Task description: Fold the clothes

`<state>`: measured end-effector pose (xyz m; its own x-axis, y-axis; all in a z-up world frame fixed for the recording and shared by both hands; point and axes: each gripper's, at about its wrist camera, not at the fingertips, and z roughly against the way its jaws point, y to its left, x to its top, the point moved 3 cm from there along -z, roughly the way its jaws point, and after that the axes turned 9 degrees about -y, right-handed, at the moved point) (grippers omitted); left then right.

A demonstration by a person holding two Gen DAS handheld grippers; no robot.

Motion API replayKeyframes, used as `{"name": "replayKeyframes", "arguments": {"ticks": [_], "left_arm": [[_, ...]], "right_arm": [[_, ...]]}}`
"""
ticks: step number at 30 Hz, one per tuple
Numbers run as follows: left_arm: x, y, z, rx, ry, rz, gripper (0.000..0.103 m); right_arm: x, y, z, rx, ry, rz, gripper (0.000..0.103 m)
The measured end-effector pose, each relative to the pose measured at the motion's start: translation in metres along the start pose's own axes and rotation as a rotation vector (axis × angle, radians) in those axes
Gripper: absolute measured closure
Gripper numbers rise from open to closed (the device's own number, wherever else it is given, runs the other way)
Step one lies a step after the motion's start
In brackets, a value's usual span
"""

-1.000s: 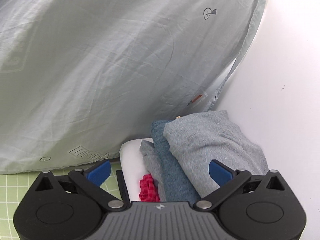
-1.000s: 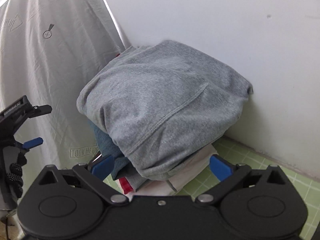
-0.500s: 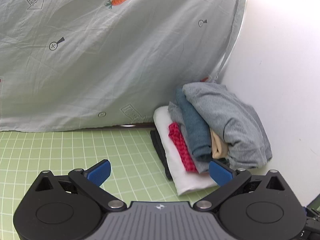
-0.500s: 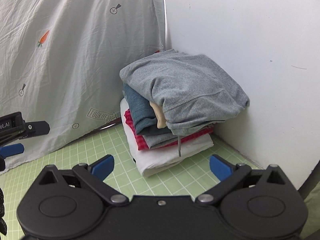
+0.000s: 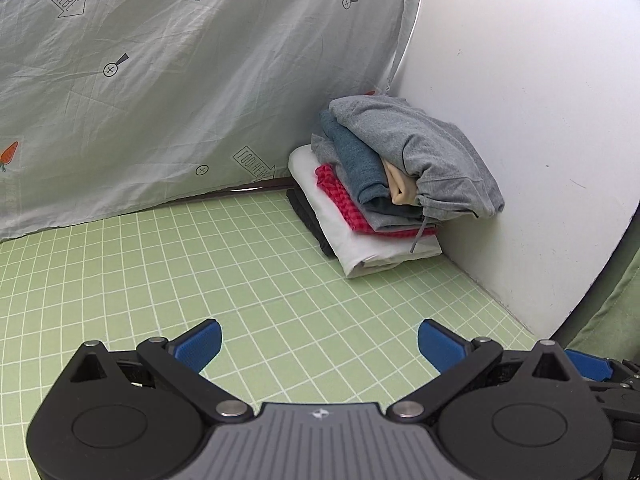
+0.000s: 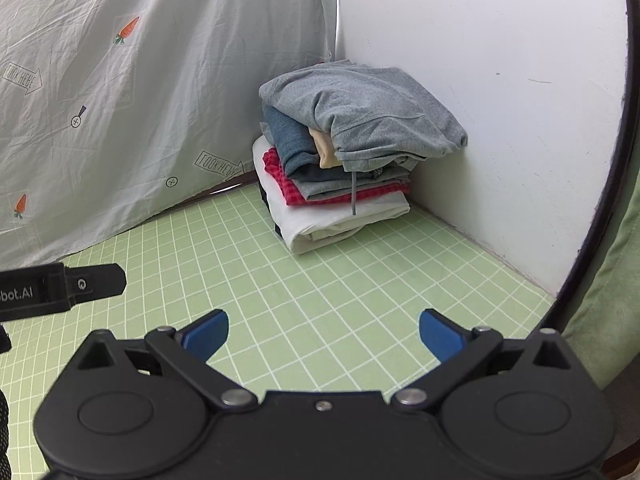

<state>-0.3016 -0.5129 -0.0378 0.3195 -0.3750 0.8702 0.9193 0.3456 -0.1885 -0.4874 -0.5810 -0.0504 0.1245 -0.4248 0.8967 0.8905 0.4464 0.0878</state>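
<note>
Both my tools wide apart, holding nothing.

My left tool (image 5: 318, 344) points forward with its two blue fingertips (image 5: 198, 344) spread to their widest, and nothing sits between them or touches them. My right tool (image 6: 324, 334) is in the same state: blue fingertips (image 6: 440, 336) far apart, the gap bare. The two are held side by side and level. In the right wrist view part of my left tool's black body pokes in at the left edge, and in the left wrist view a blue fingertip of my right tool shows at the lower right edge. My hands themselves are out of sight behind the cameras.
</note>
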Motion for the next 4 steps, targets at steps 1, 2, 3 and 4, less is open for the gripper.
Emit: {"name": "replayKeyframes", "arguments": {"ticks": [1, 2, 3, 4], "left_arm": [[-0.002, 0.000, 0.005, 0.004, 0.000, -0.005, 0.000], [-0.005, 0.001, 0.010, 0.008, -0.001, -0.011, 0.000], [-0.005, 0.002, 0.013, 0.008, -0.004, -0.010, 0.000], [-0.005, 0.002, 0.016, 0.009, -0.007, -0.009, 0.000]], "right_arm": [[-0.004, 0.000, 0.005, -0.001, 0.002, 0.000, 0.000], [-0.008, 0.001, 0.010, -0.002, 0.005, 0.001, 0.000], [-0.011, 0.001, 0.015, -0.003, 0.007, 0.001, 0.000], [-0.015, 0.002, 0.019, -0.004, 0.009, 0.001, 0.000]]}}
